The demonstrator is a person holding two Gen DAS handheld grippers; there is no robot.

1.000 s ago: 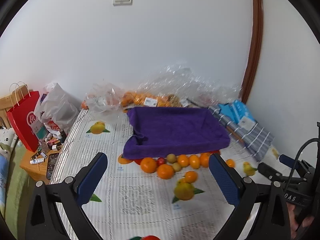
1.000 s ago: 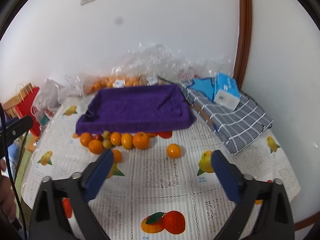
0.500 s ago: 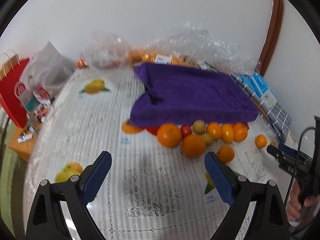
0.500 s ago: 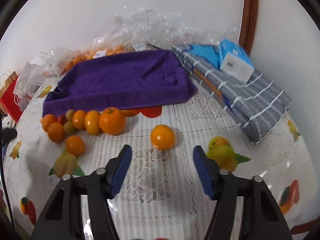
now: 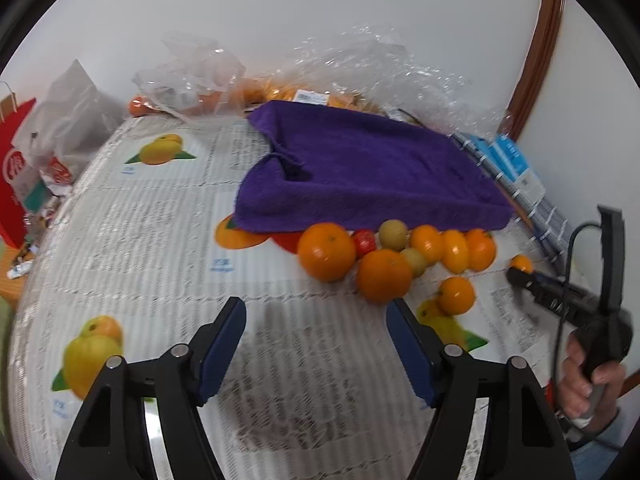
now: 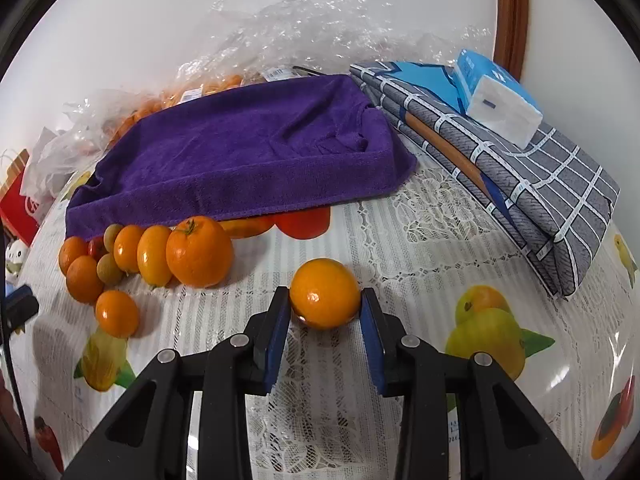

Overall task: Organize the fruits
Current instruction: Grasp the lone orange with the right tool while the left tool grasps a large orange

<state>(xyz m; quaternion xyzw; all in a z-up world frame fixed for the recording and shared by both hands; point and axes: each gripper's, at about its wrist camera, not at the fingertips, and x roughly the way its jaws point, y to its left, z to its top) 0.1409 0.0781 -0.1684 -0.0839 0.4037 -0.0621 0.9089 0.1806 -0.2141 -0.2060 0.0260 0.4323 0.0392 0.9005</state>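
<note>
Presently, at the far left of the left wrist view, a red paper bag [image 5: 16,160] and a grey plastic bag [image 5: 68,120] stand off the edge of the surface [image 5: 132,240], which wears a white lace-pattern cover printed with fruit. Left tongs [image 5: 316,332] hang over a bare stretch of that cover; their jaws have just been closing, yet they stand apart with nothing between the blue pads. Beyond them lies a purple towel [image 5: 360,172], spread over a shallow tray-like form with crumpled clear plastic wrap [image 5: 372,60] behind it against the wall. Along the towel's near edge sits a cluster of fruit [image 5: 396,252]: several oranges, two small greenish-brown fruits and one small red one, touching one another. A small orange [image 5: 456,295] rests just in front of the cluster's right end, apart from it. Right tongs [image 6: 325,312] have just been closing and now grip a lone orange [image 6: 325,293], both pads pressed to its sides while it sits on the cover, well apart from the cluster. A hand [image 5: 588,376] holds the handle of these tongs. At far right, a folded grey checked cloth [image 6: 520,168] carries a blue tissue pack [image 6: 496,96].
</note>
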